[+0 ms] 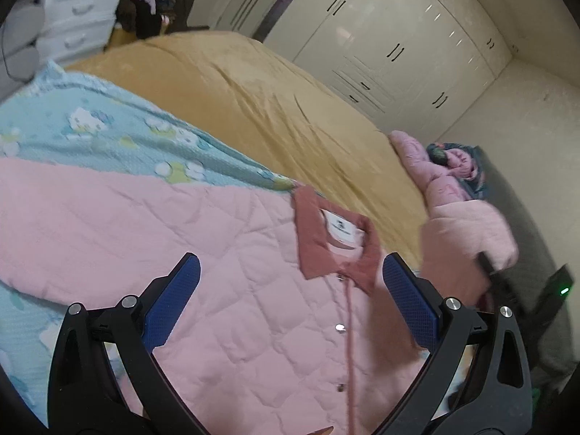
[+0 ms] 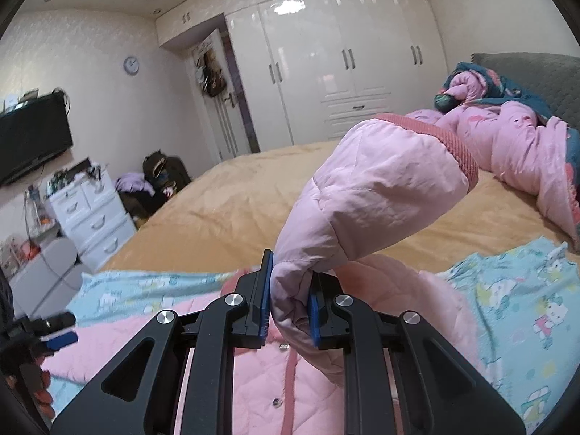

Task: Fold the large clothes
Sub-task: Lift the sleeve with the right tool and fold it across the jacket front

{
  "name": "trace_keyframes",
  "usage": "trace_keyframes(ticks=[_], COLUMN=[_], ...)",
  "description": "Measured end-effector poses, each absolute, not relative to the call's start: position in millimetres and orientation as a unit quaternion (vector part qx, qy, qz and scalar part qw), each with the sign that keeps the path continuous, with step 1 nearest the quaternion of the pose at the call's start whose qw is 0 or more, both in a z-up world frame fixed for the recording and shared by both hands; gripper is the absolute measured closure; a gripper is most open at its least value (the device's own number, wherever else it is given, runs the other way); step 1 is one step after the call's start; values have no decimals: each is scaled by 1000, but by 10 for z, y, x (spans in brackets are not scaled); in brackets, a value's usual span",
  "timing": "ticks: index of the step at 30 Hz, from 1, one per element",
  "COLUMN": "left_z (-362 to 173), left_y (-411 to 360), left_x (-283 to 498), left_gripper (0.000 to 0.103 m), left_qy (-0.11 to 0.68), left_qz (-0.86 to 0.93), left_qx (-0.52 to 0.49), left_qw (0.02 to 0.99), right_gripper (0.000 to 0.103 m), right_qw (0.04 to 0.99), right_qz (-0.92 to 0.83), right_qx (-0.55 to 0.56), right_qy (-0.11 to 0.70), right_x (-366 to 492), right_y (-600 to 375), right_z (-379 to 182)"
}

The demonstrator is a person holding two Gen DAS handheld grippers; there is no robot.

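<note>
I am clamping the sleeve (image 2: 366, 195) in my right tongs (image 2: 290, 311), carrying it over the jacket (image 1: 181, 239) below; left tongs (image 1: 290, 290) are gaping, empty. Next: laying it across the chest.

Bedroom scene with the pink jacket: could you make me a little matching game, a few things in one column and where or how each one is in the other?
Things:
1. sleeve
2. collar
3. left hand-held gripper
4. second pink jacket

States:
A. jaws wide apart over the jacket front, holding nothing
B. crumpled at the far end of the bed
C. lifted off the bed, pinched in the right hand-held gripper
D. darker pink, lying flat with a white label inside

Pairs: 1-C, 2-D, 3-A, 4-B
</note>
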State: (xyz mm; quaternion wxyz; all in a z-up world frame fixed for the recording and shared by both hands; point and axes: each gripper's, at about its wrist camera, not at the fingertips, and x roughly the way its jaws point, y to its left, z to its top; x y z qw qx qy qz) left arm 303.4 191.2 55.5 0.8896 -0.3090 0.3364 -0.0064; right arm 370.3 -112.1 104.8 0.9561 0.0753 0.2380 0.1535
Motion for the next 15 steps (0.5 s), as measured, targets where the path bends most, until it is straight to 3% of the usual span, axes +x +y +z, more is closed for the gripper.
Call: trace_keyframes(ticks=[11,15], left_z=[250,183], left_y=[1760,1770], left_x=[3189,3211], left_gripper=[8,8], left_qy=[369,376], left_qz=[-46,-46], left_qx=[-329,-335], left_qw=[868,863], right_gripper=[87,81], right_qw=[935,919], right_qz=[190,209], right_qx=[43,68], right_qy=[297,328], right_x=[3609,3572], right_y=[-534,-432], right_z=[183,-87])
